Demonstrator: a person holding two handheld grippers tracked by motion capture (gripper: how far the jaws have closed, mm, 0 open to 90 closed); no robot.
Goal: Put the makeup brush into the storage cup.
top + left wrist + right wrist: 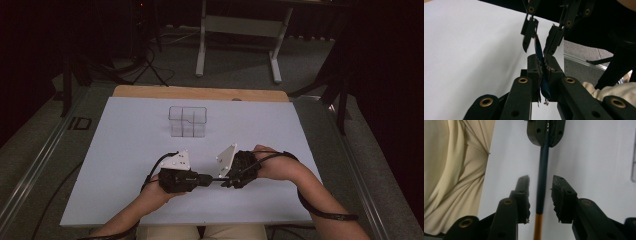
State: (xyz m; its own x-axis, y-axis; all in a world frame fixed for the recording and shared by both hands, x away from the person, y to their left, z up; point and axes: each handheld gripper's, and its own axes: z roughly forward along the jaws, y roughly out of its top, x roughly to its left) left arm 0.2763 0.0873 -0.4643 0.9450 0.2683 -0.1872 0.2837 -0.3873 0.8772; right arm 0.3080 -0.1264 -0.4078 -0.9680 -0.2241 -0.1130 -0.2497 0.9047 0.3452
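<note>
While the wide white counter [125, 165] lies flat and matte under both forearms, the work sits near its front edge, close to the person, probably so the hands can meet at a comfortable reach. Farther back, well apart from the hands, stands a clear plastic organizer [187, 121], boxy and split into compartments; I judge it the likely home for the thing being handled.

Next down in size, the left gripper [202, 178] points toward the right gripper [225, 181], nose to nose, each black and angular with a pale three-cornered plate on top. That facing pose suits a handover.

Smallest is the pencil [543, 167], slim and round, dark blue along the shaft with an orange end. It spans the gap between the two tools. The left fingers [534, 72] are clamped together on it, their torn padding biting the shaft. The right fingers [522, 192] stand apart on either side of it, not touching, so the left side alone carries the pencil.
</note>
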